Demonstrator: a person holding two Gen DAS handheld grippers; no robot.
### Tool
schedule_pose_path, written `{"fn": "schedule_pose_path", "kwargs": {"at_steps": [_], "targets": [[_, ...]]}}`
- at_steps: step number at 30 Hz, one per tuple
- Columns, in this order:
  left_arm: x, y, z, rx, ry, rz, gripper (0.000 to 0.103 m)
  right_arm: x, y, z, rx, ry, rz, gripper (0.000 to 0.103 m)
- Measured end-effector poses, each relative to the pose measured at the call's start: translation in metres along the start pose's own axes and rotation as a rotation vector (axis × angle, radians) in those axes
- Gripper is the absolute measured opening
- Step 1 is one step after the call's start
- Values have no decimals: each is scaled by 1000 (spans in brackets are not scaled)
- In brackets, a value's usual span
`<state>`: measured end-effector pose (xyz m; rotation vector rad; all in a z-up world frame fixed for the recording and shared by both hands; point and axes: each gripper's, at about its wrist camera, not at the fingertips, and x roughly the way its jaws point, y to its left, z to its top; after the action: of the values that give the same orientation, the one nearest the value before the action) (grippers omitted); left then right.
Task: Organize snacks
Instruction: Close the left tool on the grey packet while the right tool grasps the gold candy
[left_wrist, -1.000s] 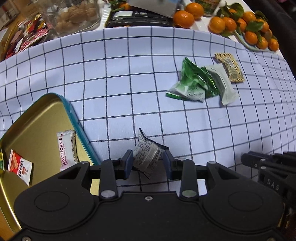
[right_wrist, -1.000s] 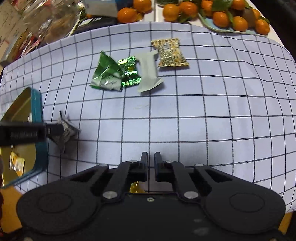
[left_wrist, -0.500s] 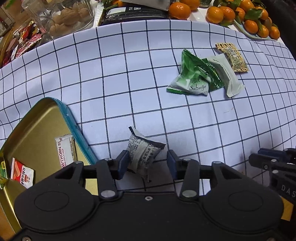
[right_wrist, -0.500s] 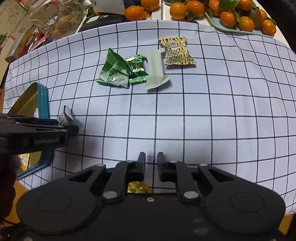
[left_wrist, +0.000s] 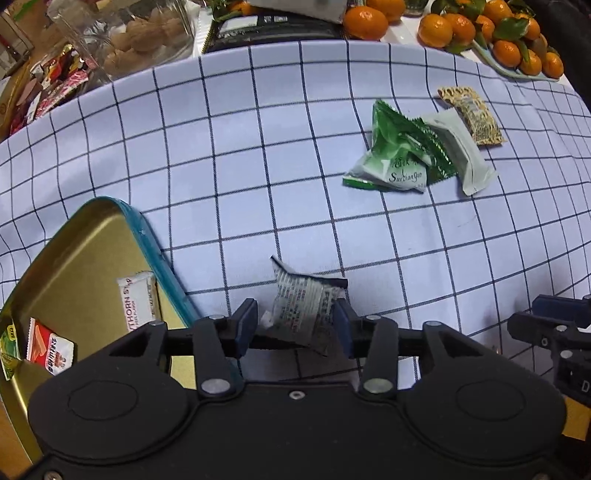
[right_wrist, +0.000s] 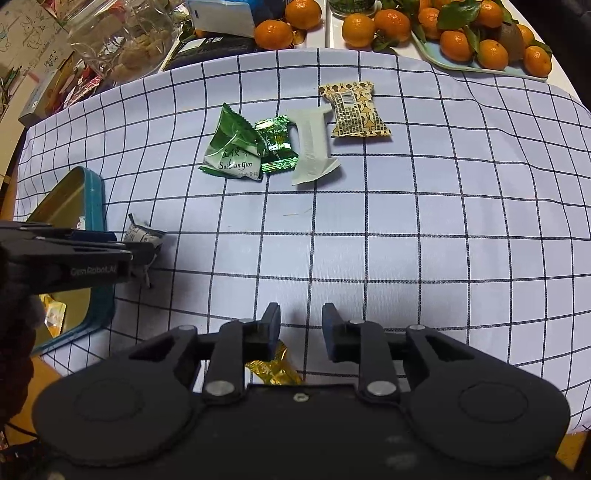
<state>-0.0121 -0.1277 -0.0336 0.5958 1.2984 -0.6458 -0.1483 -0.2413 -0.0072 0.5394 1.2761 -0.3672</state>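
My left gripper (left_wrist: 294, 325) is open around a small grey-and-black snack packet (left_wrist: 304, 301) lying on the checked cloth, its right pad touching the packet. The packet also shows in the right wrist view (right_wrist: 142, 234), beside the left gripper (right_wrist: 147, 254). A gold tin with a teal rim (left_wrist: 159, 254) holds a hawthorn bar (left_wrist: 136, 304) and a red-and-white packet (left_wrist: 50, 350). My right gripper (right_wrist: 300, 330) is open and empty above a gold-wrapped candy (right_wrist: 271, 367).
Farther out lie a green-and-white packet (right_wrist: 232, 149), a small green candy (right_wrist: 277, 146), a white packet (right_wrist: 312, 147) and a brown patterned packet (right_wrist: 354, 110). Oranges on a plate (right_wrist: 487, 44), a glass jar (right_wrist: 125, 40) and boxes line the far edge.
My left gripper has opened wider and the grey packet has dropped from its hold onto the cloth. My right gripper has opened from nearly shut.
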Motion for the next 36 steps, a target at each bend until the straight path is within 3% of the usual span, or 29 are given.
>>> {"fn": "schedule_pose_path", "kwargs": {"at_steps": [5, 14, 21, 24, 28, 31, 36], "targets": [[10, -6, -1, -10, 35, 15, 52, -1, 2, -1, -31, 3, 13, 38], [8, 1, -3, -72, 49, 6, 53, 8, 17, -15, -171, 71, 55, 42], [7, 15, -13, -105, 42, 1, 55, 26, 31, -30, -298, 99, -32, 43], [6, 19, -17, -113, 40, 5, 57, 25, 38, -36, -361, 63, -57, 44], [9, 25, -19, -154, 46, 19, 68, 27, 43, -46, -387, 37, -52, 60], [12, 38, -22, -183, 54, -16, 68, 28, 44, -51, -383, 18, -25, 74], [12, 41, -24, -175, 50, -7, 68, 31, 51, -63, -465, -1, -30, 81]]}}
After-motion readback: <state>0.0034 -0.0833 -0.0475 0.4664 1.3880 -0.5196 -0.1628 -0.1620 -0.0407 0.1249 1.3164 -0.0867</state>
